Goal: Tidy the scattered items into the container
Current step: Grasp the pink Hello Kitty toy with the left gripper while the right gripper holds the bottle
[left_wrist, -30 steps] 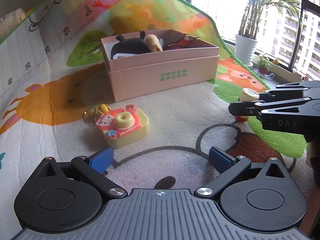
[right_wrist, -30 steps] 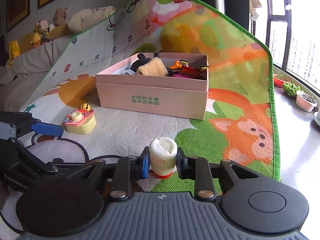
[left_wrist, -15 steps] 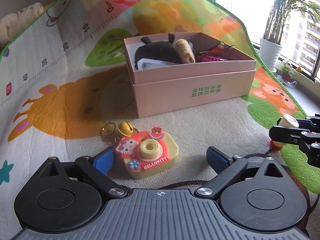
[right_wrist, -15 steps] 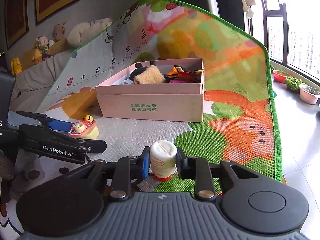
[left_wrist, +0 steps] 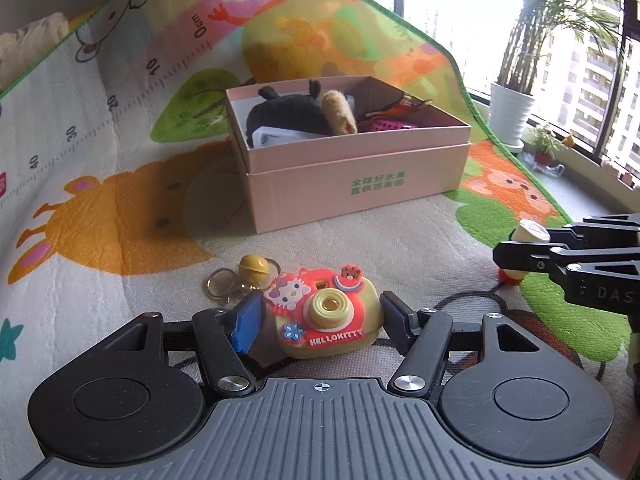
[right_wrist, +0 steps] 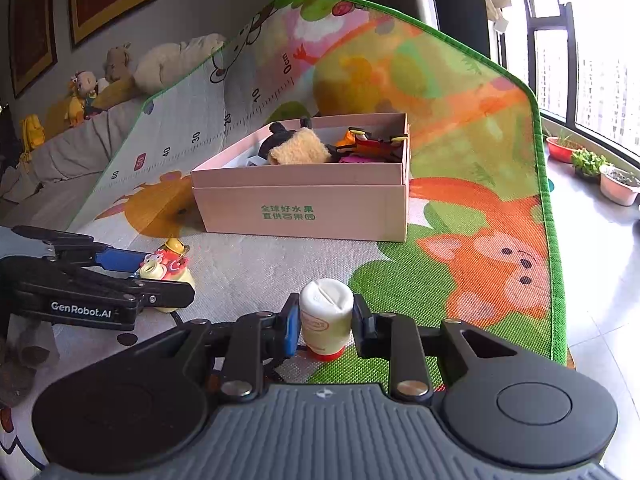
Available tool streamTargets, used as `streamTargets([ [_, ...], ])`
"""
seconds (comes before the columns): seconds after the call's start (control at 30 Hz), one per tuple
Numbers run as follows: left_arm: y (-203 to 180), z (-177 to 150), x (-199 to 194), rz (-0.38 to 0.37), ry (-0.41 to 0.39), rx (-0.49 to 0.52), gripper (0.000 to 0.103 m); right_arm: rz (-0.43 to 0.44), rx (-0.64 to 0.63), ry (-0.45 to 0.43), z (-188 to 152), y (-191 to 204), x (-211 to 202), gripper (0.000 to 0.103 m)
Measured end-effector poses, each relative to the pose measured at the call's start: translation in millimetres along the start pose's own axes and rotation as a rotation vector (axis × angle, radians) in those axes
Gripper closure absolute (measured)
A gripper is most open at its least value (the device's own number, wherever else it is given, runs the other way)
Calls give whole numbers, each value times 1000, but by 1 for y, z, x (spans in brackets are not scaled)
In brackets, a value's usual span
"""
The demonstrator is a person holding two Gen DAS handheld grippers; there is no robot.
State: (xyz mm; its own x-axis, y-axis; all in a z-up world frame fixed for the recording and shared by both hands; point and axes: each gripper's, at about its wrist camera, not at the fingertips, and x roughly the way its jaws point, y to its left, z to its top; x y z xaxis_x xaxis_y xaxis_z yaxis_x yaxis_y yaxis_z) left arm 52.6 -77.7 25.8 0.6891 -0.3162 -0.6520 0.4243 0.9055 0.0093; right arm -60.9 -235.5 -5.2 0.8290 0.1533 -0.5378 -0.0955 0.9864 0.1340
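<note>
Underfoot is a bright cartoon mat curling up at the back, with the pink box sitting on it, already part full of plush and plastic toys.

From your left wrist view, the toy camera lies on the mat between the fingers of your left gripper, whose jaws are closing; the blue pad looks at or near its left side, and you cannot tell whether either pad presses yet. It looks like light, rubbery plastic with a bumpy front, so I judge the 2 smooth side walls the best hold, squeezed gently. A key ring and bell trail from its far left corner and will likely swing once lifted. The camera's base is hidden behind the gripper body.

From your right wrist view, your right gripper is clenched on the small bottle, which stands cap-down on the mat just this side of the box. It reads as a light, smooth, slightly squeezable plastic, so grip it mid-body as now. Its label is too small to read, and the red cap is partly cut off by the gripper.
</note>
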Motion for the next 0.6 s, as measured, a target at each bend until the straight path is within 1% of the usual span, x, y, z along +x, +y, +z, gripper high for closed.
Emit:
streamTargets([
  [0.3, -9, -5, -11, -37, -5, 34, 35, -40, -19, 17, -1, 2, -6, 78],
  [0.47, -17, -7, -19, -48, -21, 53, 35, -17, -11, 11, -6, -3, -24, 78],
  [0.6, -21, -10, -29, -60, -33, 61, 35, -13, -35, 4, -8, -3, -40, 78],
])
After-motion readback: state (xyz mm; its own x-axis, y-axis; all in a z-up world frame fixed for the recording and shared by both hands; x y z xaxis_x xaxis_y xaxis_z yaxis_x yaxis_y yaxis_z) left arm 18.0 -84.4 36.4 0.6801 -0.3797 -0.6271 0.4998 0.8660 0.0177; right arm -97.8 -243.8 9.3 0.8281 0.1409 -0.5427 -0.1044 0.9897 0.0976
